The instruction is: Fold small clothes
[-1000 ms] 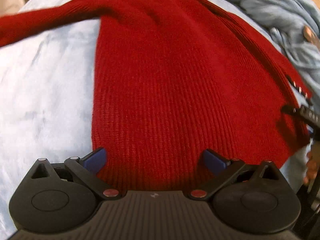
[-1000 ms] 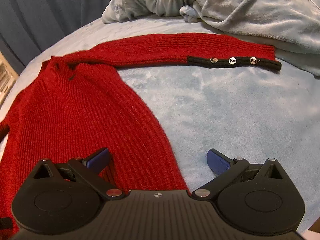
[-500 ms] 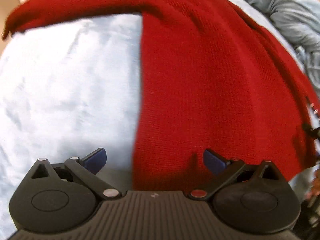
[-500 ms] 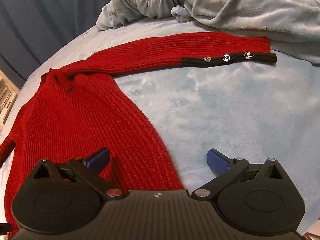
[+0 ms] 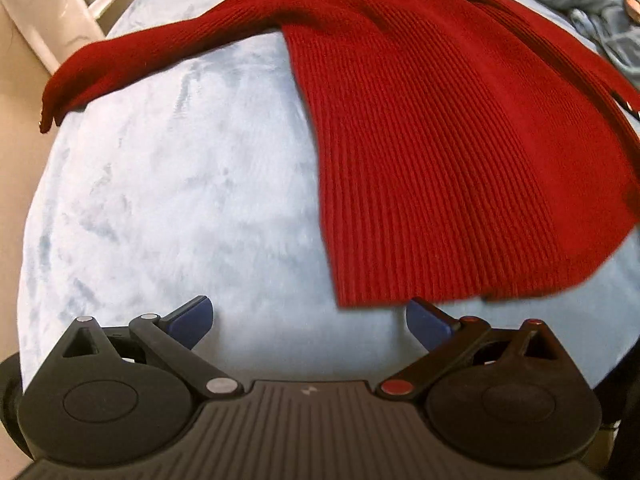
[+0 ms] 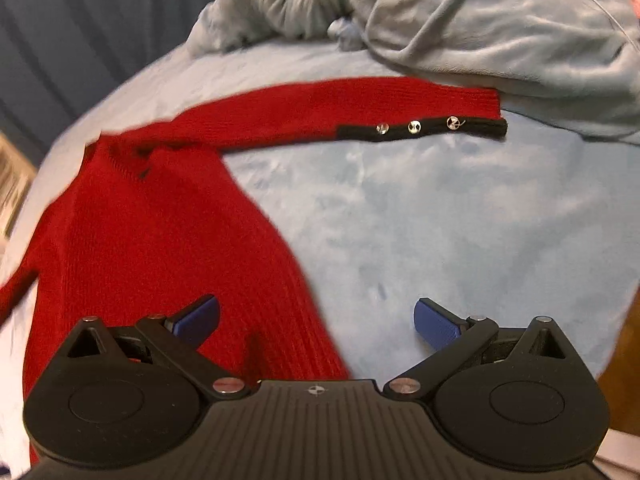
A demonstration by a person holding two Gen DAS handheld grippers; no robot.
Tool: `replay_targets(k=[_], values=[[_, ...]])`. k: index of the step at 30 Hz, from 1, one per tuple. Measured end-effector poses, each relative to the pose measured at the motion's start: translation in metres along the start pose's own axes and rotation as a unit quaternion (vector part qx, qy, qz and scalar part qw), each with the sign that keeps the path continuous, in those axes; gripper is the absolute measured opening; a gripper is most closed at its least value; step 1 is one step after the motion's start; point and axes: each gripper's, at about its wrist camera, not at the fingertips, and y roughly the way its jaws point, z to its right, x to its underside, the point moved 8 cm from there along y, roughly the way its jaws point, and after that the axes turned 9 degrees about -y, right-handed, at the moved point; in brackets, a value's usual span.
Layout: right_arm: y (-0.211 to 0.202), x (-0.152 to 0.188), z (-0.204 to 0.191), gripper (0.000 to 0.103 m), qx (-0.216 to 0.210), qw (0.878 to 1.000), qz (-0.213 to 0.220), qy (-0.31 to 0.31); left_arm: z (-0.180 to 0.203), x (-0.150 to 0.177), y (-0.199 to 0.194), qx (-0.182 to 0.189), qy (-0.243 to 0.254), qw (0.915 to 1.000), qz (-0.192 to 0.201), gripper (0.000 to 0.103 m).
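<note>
A red ribbed sweater (image 5: 440, 140) lies flat on a pale blue fleece bed cover (image 5: 180, 200). Its left sleeve (image 5: 160, 52) stretches to the bed's edge. In the right wrist view the sweater body (image 6: 160, 248) is at the left and its other sleeve (image 6: 340, 108) stretches right, ending in a black cuff with three silver buttons (image 6: 416, 127). My left gripper (image 5: 310, 320) is open and empty, just short of the sweater's bottom hem. My right gripper (image 6: 316, 320) is open and empty, its left finger over the sweater's right side edge.
A rumpled grey-blue blanket (image 6: 460, 20) is heaped at the far side of the bed, behind the buttoned sleeve. A white shelf unit (image 5: 60, 4) stands off the bed at the upper left. Dark blue curtains (image 6: 80, 20) hang behind.
My left gripper has drawn back and to the left, off the sweater, so the hem now lies ahead of it. My right gripper has shifted slightly closer toward the buttoned sleeve.
</note>
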Motion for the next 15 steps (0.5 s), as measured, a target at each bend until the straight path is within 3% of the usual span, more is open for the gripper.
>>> replay_targets(k=[1,4,6,10,13,15], values=[[-0.004,0.001,0.001,0.102,0.014,1.000,-0.009,-0.021,0.001,0.005,-0.001,-0.001,0.006,1.0000,0.003,0.103],[-0.011,0.004,0.014,0.102,0.122,0.987,-0.049,-0.093,0.009,0.023,-0.003,-0.002,0.028,0.9996,0.002,0.103],[-0.008,0.007,0.020,0.102,0.145,0.980,-0.075,-0.117,0.017,0.028,0.001,0.000,0.043,0.9991,0.001,0.103],[0.008,0.024,0.011,0.102,0.125,0.969,-0.139,-0.160,0.028,0.022,0.017,-0.009,0.058,0.9983,0.005,0.103],[0.010,0.031,-0.006,0.102,0.090,0.966,-0.145,-0.192,0.031,0.010,0.020,-0.005,0.042,0.9990,0.011,0.103],[0.012,0.030,-0.013,0.102,0.073,0.968,-0.139,-0.193,0.030,-0.003,0.020,-0.023,0.037,0.9985,0.033,0.103]])
